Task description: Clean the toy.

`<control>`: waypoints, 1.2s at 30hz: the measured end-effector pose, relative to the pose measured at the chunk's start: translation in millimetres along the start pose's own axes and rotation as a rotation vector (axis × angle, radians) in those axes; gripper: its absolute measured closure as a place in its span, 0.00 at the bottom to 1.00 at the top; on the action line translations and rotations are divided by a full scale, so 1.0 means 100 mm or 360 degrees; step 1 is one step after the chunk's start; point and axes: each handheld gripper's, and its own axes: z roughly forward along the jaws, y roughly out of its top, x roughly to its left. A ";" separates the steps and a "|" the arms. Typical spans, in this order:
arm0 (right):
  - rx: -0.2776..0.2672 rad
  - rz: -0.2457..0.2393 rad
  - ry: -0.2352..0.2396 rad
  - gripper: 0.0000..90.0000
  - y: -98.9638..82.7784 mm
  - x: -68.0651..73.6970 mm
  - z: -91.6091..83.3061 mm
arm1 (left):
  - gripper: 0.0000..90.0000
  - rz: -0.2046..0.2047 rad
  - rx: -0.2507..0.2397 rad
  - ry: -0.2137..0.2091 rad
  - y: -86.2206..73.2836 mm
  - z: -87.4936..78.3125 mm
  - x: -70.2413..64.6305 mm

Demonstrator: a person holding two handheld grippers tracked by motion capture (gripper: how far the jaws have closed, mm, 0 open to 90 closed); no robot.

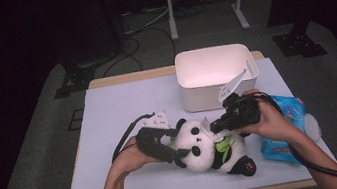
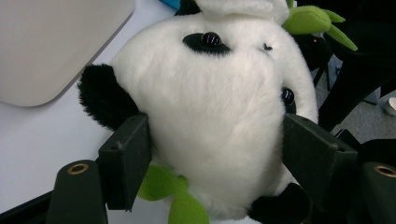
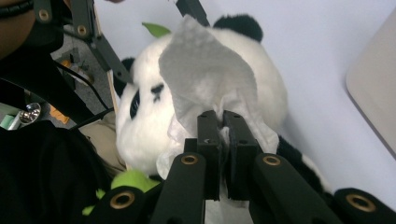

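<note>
1. Panda plush (image 1: 204, 147) lies on desk (image 1: 111, 133), in front of white bin (image 1: 214, 75).
2. L gripper (image 2: 215, 154): jaws clamp panda's head, both sides.
3. R gripper (image 3: 223, 140): jaws pinched on white wipe (image 3: 205, 74) over panda's face.

Overhead light on my table (image 1: 123, 106), room beyond dark. White bin (image 1: 214, 75) glows, interior near overexposed. High view soft, low detail. My gripper views sharper; plush panda (image 2: 219, 107) fur bright, slightly washed; near jaws dim, edges bowed.
</note>
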 end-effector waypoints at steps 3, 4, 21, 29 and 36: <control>0.0007 -0.0023 0.0007 0.95 0.11 0.01 0.00 | 0.29 0.0018 -0.0008 0.0002 0.02 0.00 -0.02; 0.0005 -0.0029 0.0011 0.95 0.15 0.01 0.00 | 0.29 0.0024 -0.0012 0.0000 0.04 0.00 -0.03; 0.0080 -0.0057 0.0026 0.95 0.58 -0.08 0.22 | 0.29 0.0086 0.0008 0.0016 0.11 0.02 -0.10; 0.0075 -0.0031 -0.0001 0.95 0.41 -0.14 0.14 | 0.29 0.0095 0.0026 0.0034 0.11 0.02 -0.11; 0.0069 0.0019 -0.0020 0.95 0.19 -0.16 0.05 | 0.29 0.0083 0.0022 0.0039 0.11 0.03 -0.10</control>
